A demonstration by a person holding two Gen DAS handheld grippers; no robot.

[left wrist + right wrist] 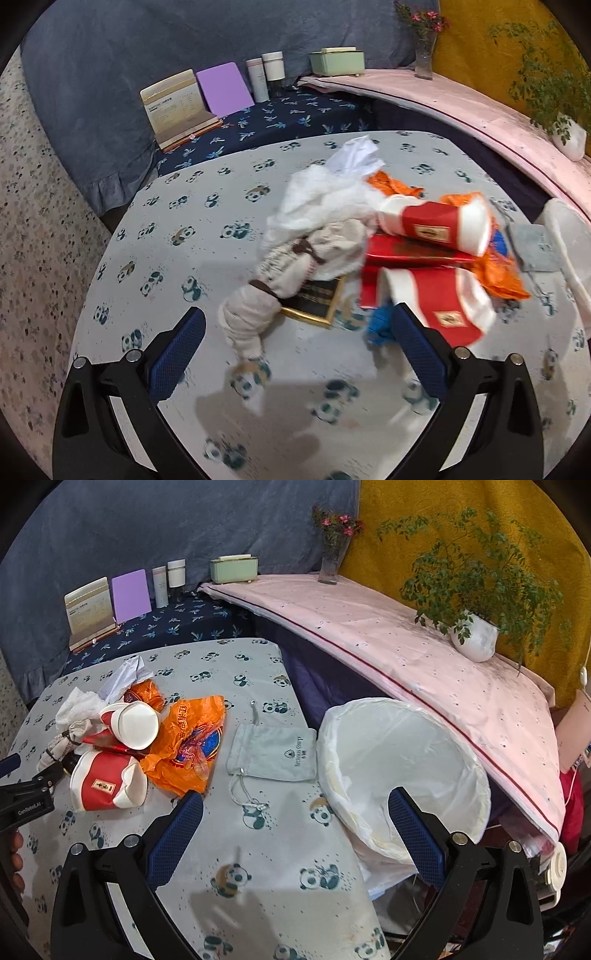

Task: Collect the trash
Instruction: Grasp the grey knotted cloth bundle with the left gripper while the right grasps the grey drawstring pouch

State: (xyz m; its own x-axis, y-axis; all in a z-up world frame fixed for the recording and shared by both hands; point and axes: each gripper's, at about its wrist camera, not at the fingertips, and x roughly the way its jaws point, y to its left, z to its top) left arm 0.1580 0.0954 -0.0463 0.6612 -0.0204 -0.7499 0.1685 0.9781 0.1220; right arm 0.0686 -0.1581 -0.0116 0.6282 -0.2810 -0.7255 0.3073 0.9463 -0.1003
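Hovering low over the panda-print table, the left gripper has its jaws spread wide and holds nothing. The right gripper is likewise spread and empty, poised between the table edge and the lined bin.

Just ahead of the left gripper lies the trash: a beige cloth, a dark gold-edged card, two red-and-white paper cups, an orange plastic bag and white tissue behind them.

Because the pile overlaps, closing on one piece could drag or tip its neighbours, and a cup could roll off. The limp bag may slip from the pads.

Only the right view shows the bin's open mouth beside the table, and the whole grey pouch lying apart from the pile. The left view alone shows the card tucked under the cloth.
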